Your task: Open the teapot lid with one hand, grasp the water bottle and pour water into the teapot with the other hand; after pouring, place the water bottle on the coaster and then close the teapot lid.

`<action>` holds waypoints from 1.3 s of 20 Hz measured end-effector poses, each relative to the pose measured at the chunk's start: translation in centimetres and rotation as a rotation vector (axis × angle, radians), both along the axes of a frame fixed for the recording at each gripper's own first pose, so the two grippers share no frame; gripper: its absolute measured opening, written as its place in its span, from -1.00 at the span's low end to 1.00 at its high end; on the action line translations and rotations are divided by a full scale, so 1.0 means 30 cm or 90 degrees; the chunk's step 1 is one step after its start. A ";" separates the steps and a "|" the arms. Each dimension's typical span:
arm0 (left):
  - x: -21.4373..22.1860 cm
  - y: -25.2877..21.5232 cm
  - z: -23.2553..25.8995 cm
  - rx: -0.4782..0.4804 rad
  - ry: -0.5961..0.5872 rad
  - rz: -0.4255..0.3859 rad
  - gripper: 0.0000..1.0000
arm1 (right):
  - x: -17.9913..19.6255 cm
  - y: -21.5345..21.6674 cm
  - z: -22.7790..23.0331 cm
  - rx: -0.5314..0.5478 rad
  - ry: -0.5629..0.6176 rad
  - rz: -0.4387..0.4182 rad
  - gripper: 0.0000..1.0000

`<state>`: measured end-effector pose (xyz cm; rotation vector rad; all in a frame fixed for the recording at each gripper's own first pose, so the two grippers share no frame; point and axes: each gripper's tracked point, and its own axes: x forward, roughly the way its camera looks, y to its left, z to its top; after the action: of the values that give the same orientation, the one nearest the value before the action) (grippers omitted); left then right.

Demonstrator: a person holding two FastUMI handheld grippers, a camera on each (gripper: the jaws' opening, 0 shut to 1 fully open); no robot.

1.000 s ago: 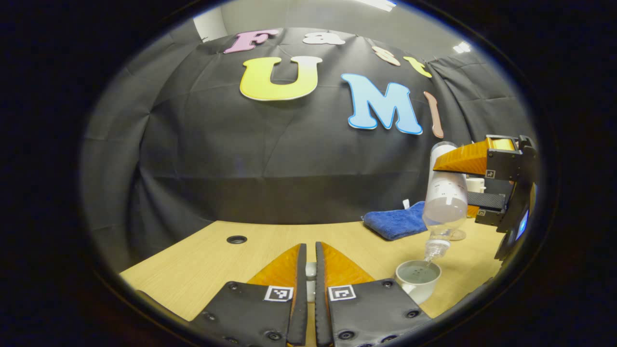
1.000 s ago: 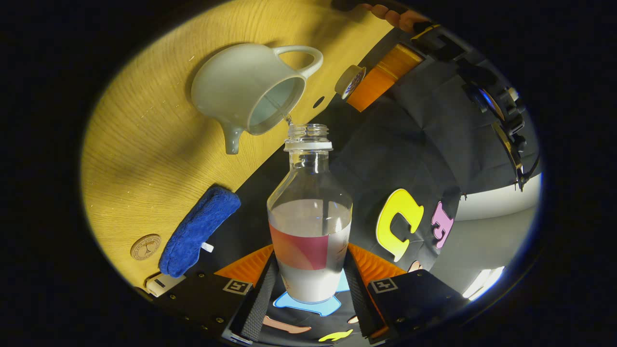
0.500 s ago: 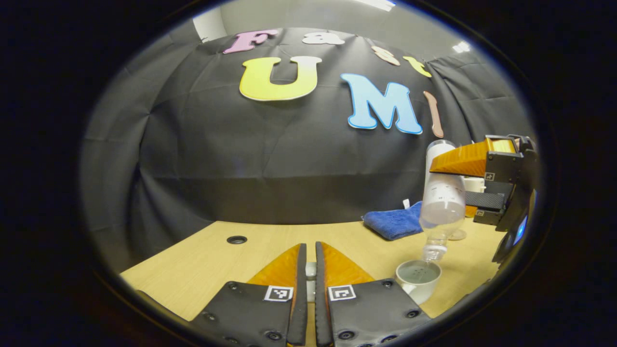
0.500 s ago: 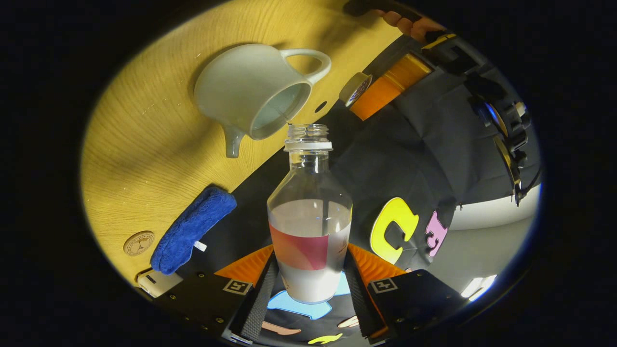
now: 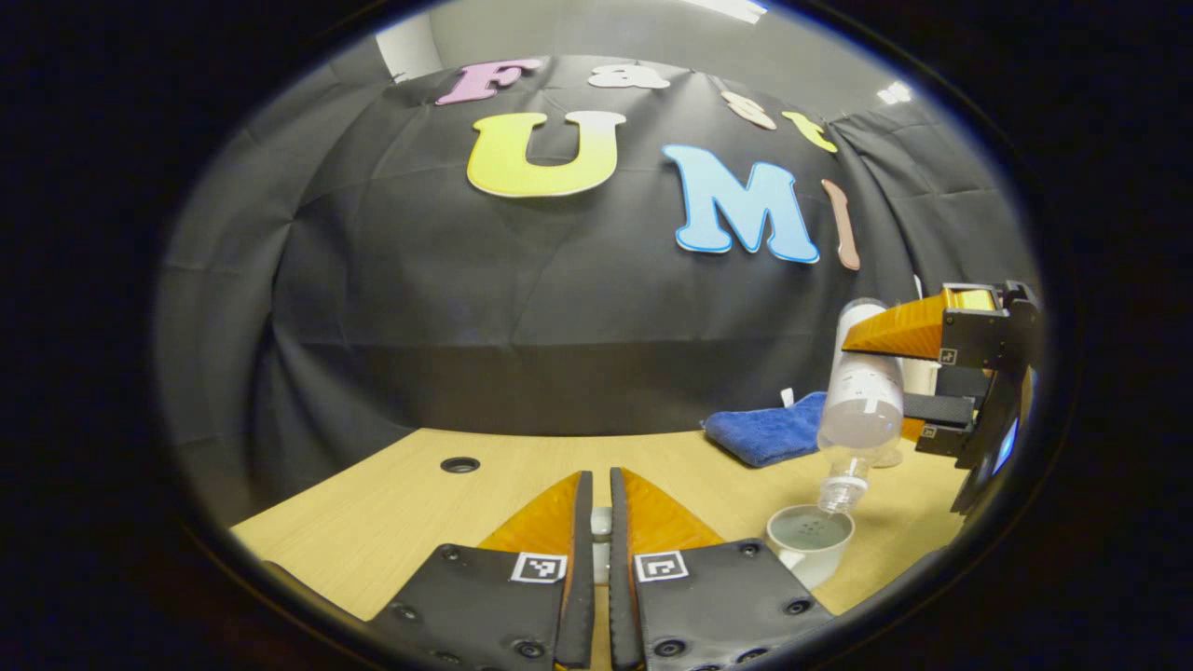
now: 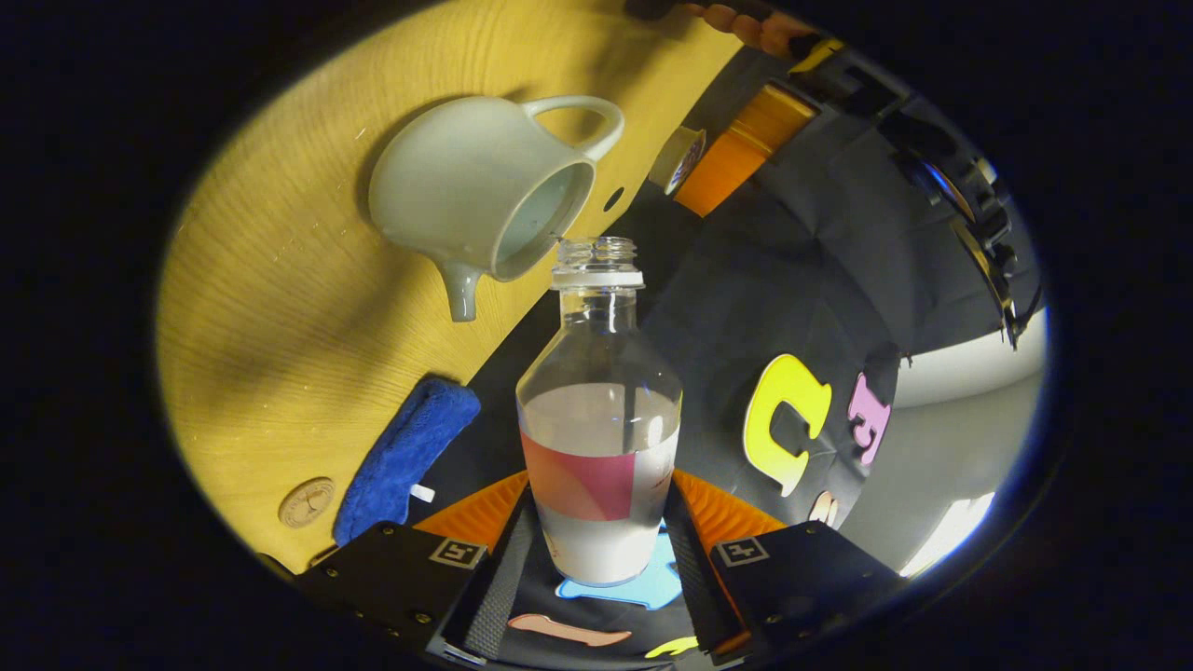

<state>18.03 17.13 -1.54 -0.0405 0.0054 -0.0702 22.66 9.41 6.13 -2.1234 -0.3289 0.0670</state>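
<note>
Left gripper view: left claw is sitting low over the table, fingers nearly together with only a thin slot between them. Something small and pale is sitting in that slot, probably the teapot lid, but it's mostly hidden so I can't confirm from here. To the right, the white teapot is standing on the table with its top open and water inside. The water bottle is hanging tilted mouth-down over it, neck right above the teapot's rim. The right claw is grasping the bottle by its upper body. A blue cloth is lying behind the teapot near the booth wall. There's a round cable hole in the table at left.

Right gripper view: right claw is clenching the water bottle at its labelled lower body, both fingers pressing on its sides. Bottle is uncapped and partly filled; its mouth is sitting just beside the open rim of the teapot. Can't make out a stream of water at this angle. Teapot's handle and spout are both showing, and it's standing on the table. The left claw is holding the round lid off to the side of the teapot, with fingertips of the person's hand above it. Blue cloth is lying at the table edge, with the round wooden coaster just beside it, well apart from the teapot.
</note>
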 end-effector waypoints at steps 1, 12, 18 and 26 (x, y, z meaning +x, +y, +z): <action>0.000 0.004 0.004 -0.001 -0.001 0.001 -0.75 | 0.000 -0.018 -0.018 0.036 0.015 -0.007 0.48; 0.001 0.003 -0.001 0.020 -0.002 0.020 -0.75 | -0.017 -0.168 -0.163 0.420 0.162 -0.091 0.49; 0.003 -0.006 -0.002 0.022 0.000 0.017 -0.75 | -0.024 -0.229 -0.150 0.637 0.217 -0.130 0.49; 0.003 -0.012 -0.007 0.024 0.002 0.017 -0.75 | 0.002 -0.363 -0.136 0.913 0.247 -0.170 0.50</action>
<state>18.13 16.77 -1.74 -0.0031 0.0097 -0.0430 22.71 -1.49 2.04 -0.6826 0.1489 0.0569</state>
